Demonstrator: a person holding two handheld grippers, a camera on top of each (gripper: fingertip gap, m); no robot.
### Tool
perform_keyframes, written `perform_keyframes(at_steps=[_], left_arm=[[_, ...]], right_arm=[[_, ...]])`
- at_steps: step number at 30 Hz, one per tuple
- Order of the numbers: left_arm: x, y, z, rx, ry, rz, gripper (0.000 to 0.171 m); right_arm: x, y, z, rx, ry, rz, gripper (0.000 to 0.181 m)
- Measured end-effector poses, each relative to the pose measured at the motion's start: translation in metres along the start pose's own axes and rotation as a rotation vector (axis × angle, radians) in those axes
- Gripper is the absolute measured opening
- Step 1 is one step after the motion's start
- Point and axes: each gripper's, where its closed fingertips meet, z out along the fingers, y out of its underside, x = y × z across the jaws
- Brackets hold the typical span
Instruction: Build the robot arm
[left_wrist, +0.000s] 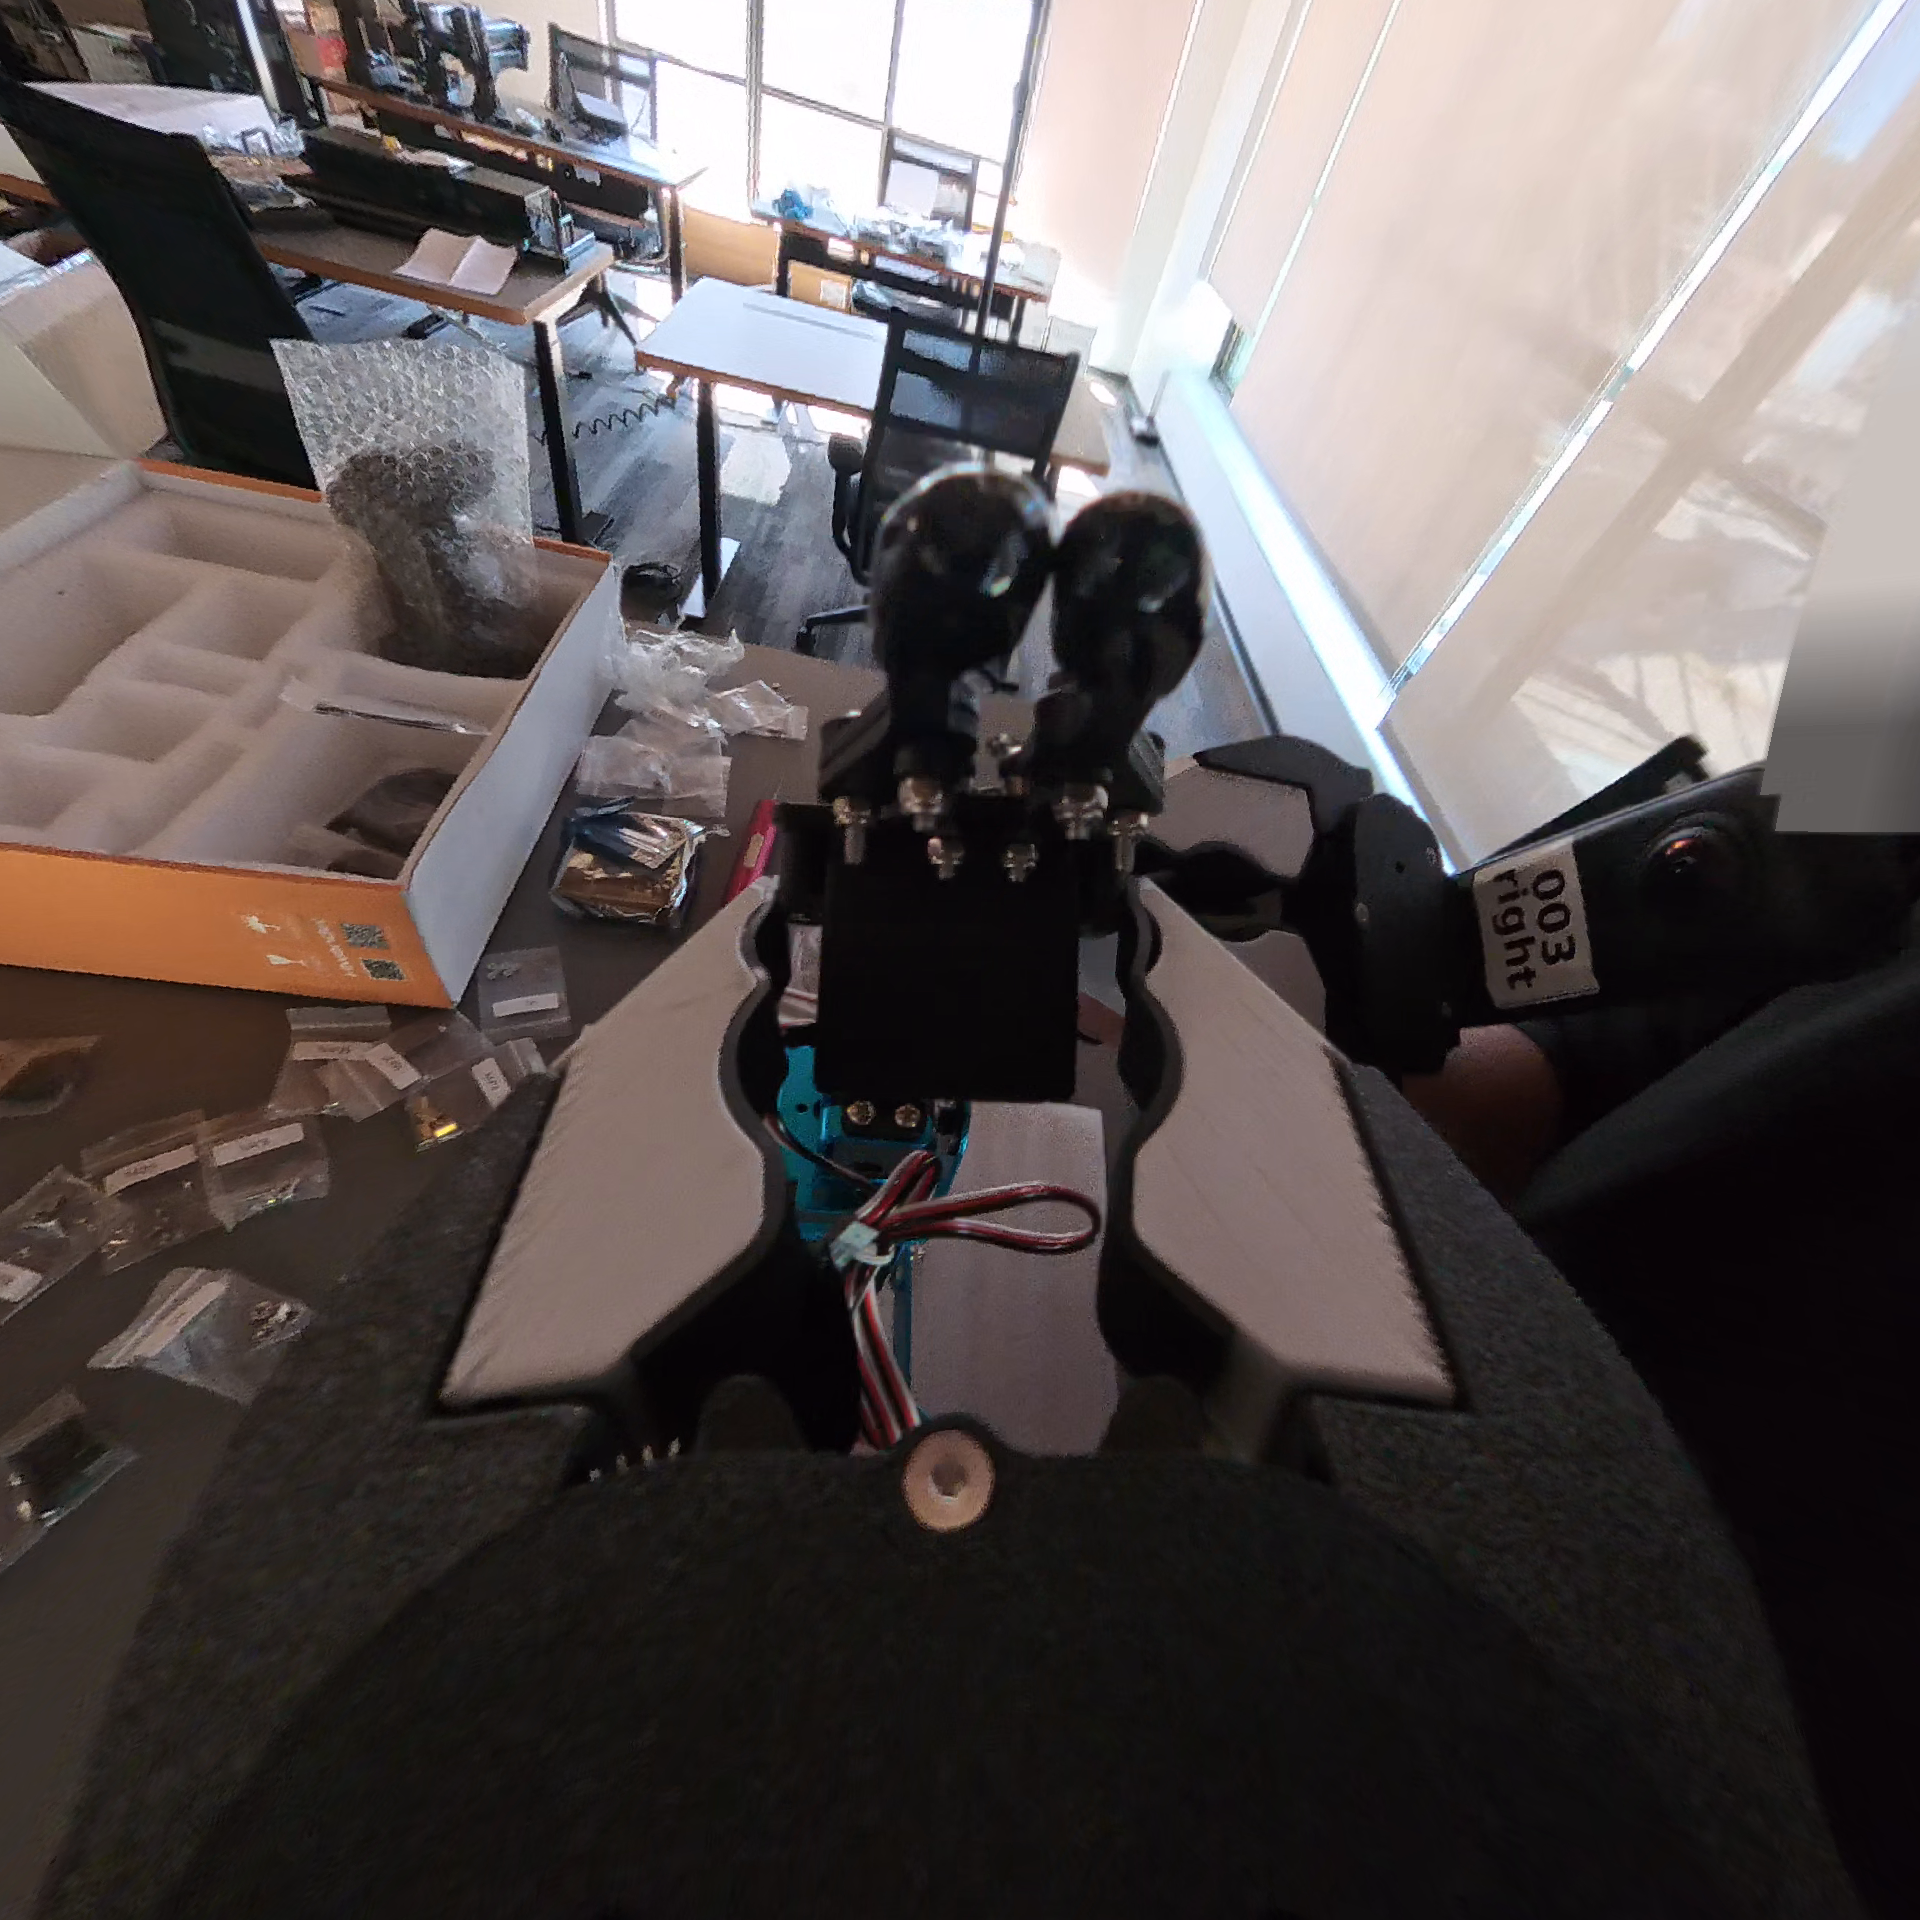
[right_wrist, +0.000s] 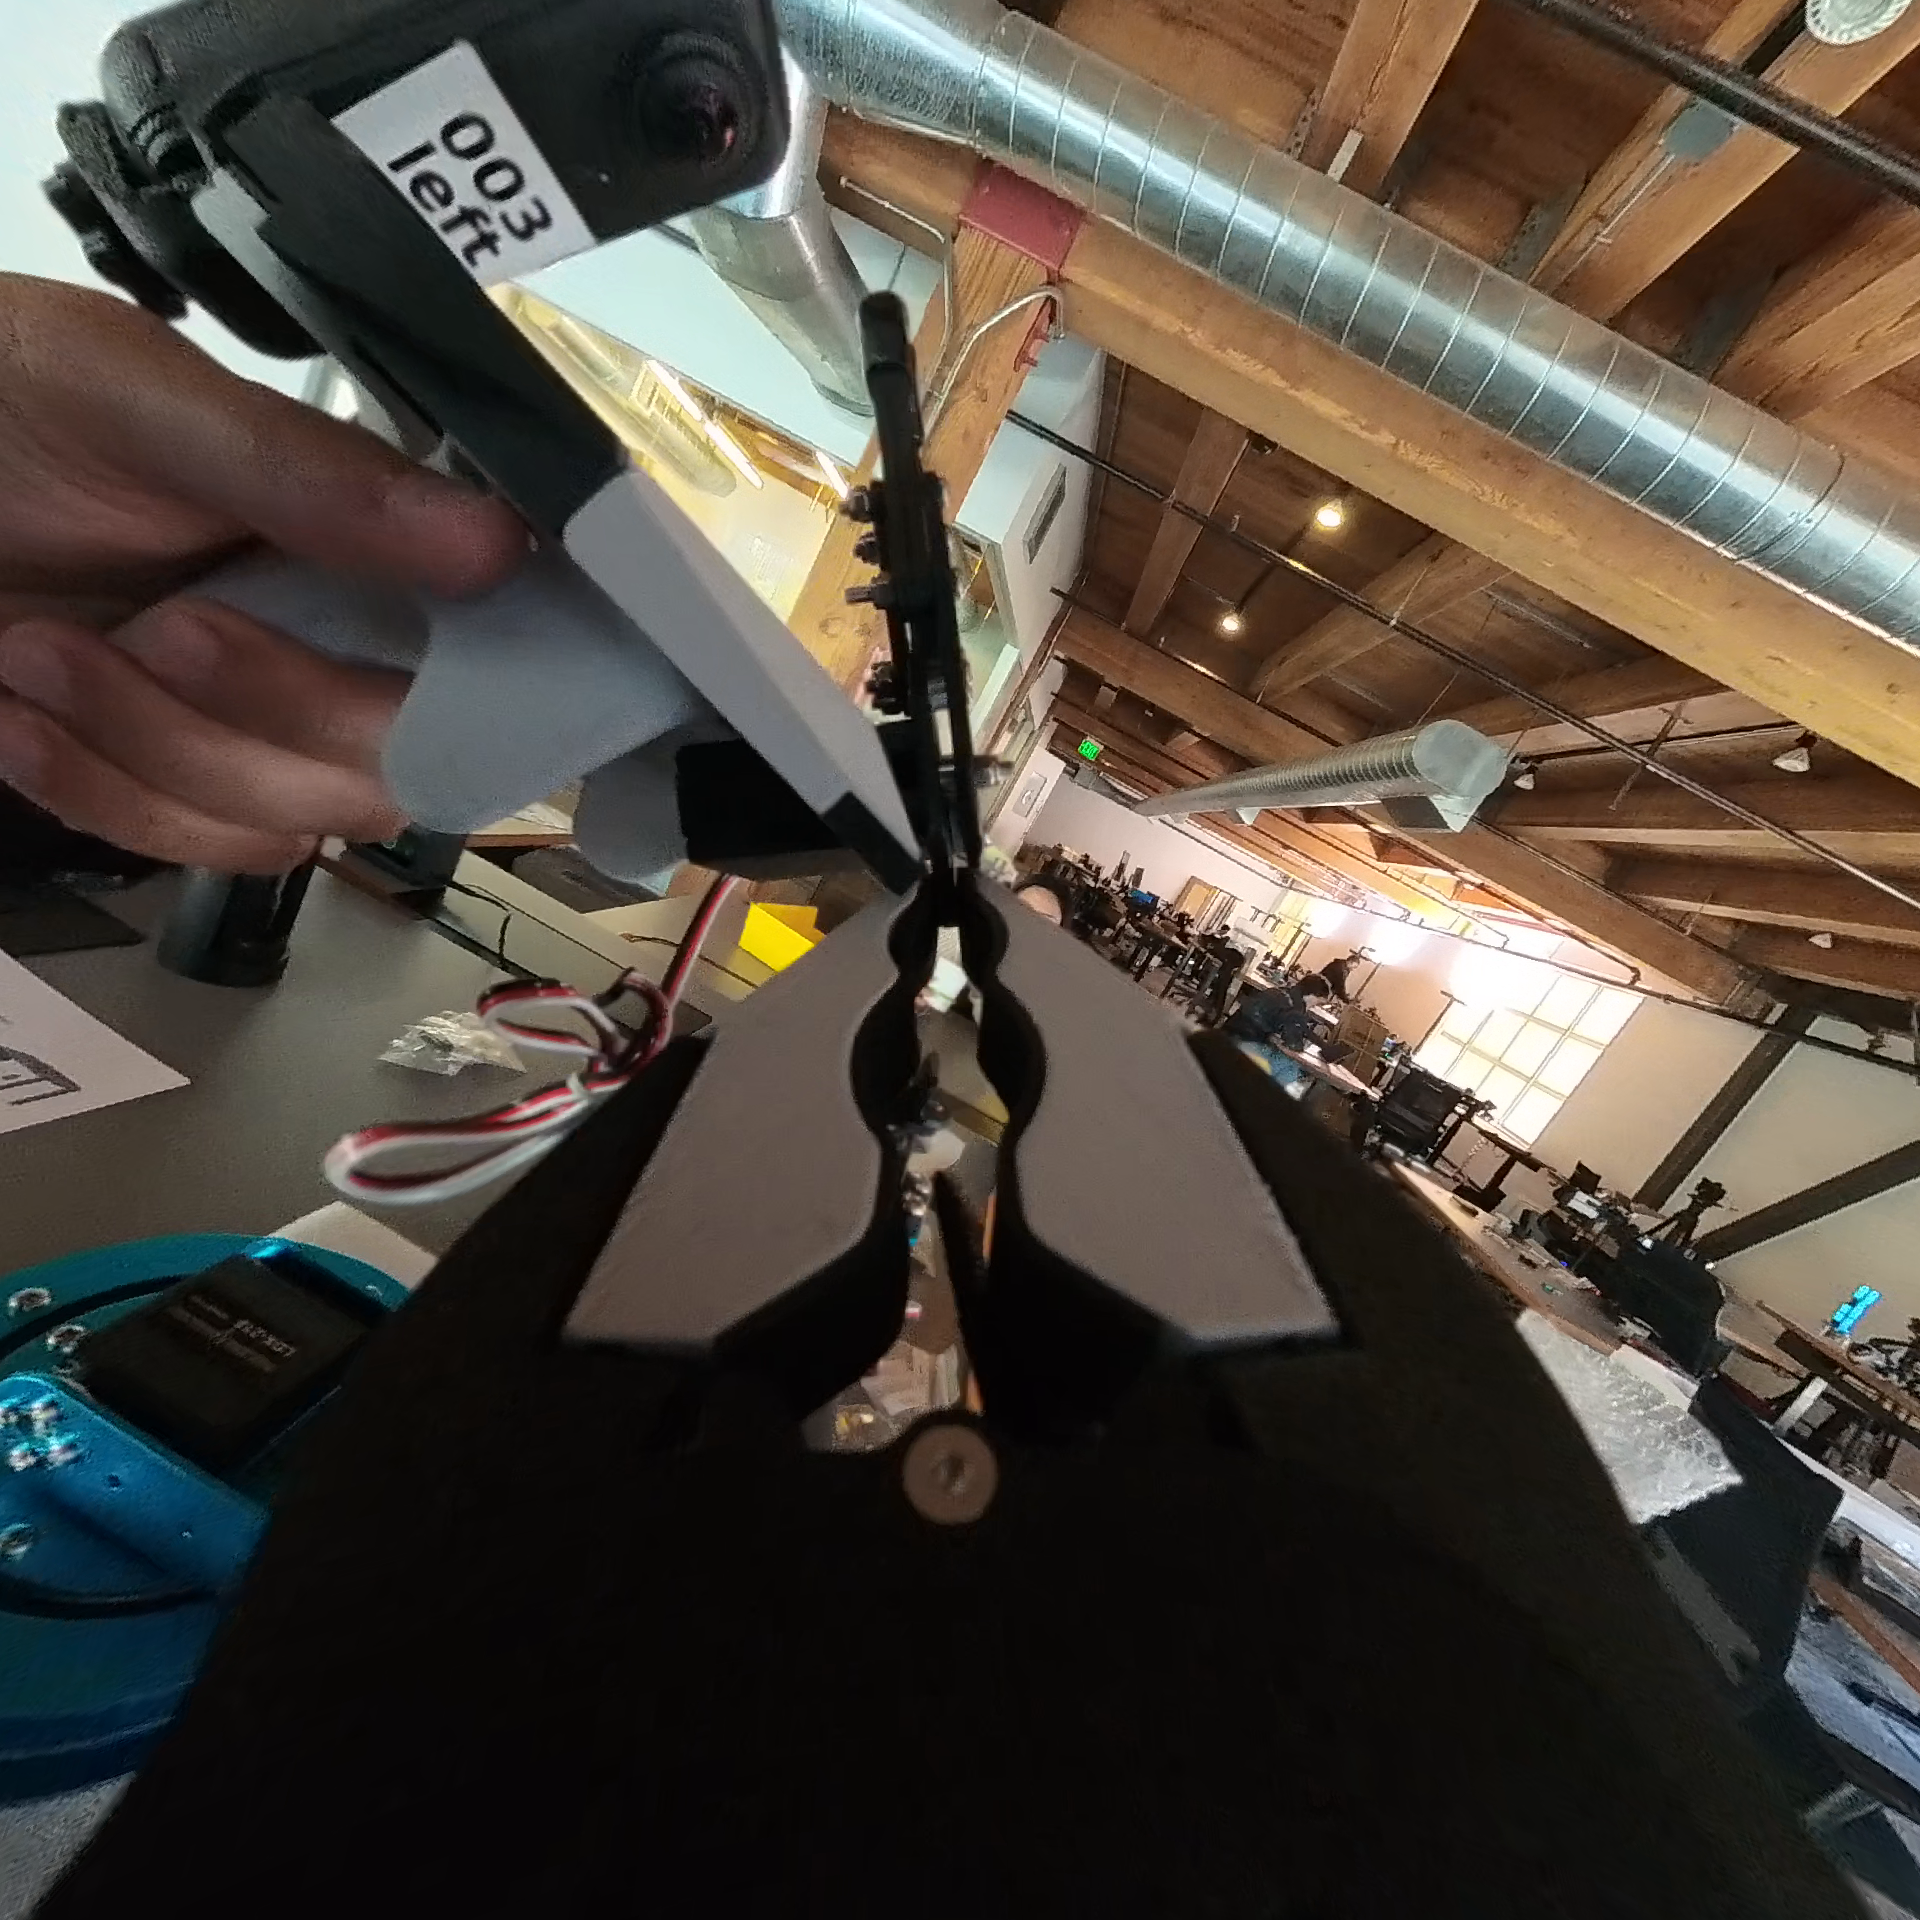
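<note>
Left gripper (left_wrist: 948, 935) around half-hidden black servo (left_wrist: 945, 966)

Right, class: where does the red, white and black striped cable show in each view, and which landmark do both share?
Left wrist view: the striped cable loops just below centre, under the black block.
Right wrist view: it loops left of centre, lower left of the black bracket.
Shared landmark: the blue metal part.
</note>
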Motion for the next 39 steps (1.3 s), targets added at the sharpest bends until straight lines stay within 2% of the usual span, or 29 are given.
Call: perform_keyframes(at_steps=[4,6,8,9,14,21,23,26,39], left_arm=[[-0.004,0.005,0.004,-0.085,-0.028,0.014,0.062],[-0.006,0.008,0.005,-0.128,-0.037,0.015,0.062],[-0.011,0.008,0.003,-0.166,-0.052,0.015,0.062],[-0.013,0.009,0.002,-0.194,-0.053,0.017,0.062],[-0.012,0.024,0.003,-0.392,-0.027,0.106,0.063],[-0.010,0.009,0.010,-0.445,0.016,0.098,0.063],[-0.012,0.013,0.012,-0.462,0.017,0.088,0.063],[-0.013,0.018,0.016,-0.470,0.022,0.056,0.063],[-0.019,0.023,0.012,-0.554,-0.057,0.007,0.063]], right_arm=[[-0.001,0.007,0.000,-0.006,-0.025,-0.001,0.002],[-0.003,0.010,-0.002,-0.005,-0.084,0.078,0.005],[0.001,0.015,-0.006,-0.015,-0.140,0.207,0.031],[0.004,0.018,-0.009,-0.021,-0.167,0.276,0.036],[-0.003,0.026,-0.019,0.020,-0.440,0.586,0.034],[-0.018,0.039,-0.016,0.040,-0.867,0.737,0.034],[-0.020,0.037,-0.013,0.071,-0.936,0.749,0.034],[-0.023,0.036,-0.008,0.100,-0.980,0.735,0.021],[-0.022,0.037,-0.005,0.160,-0.915,0.712,0.020]])
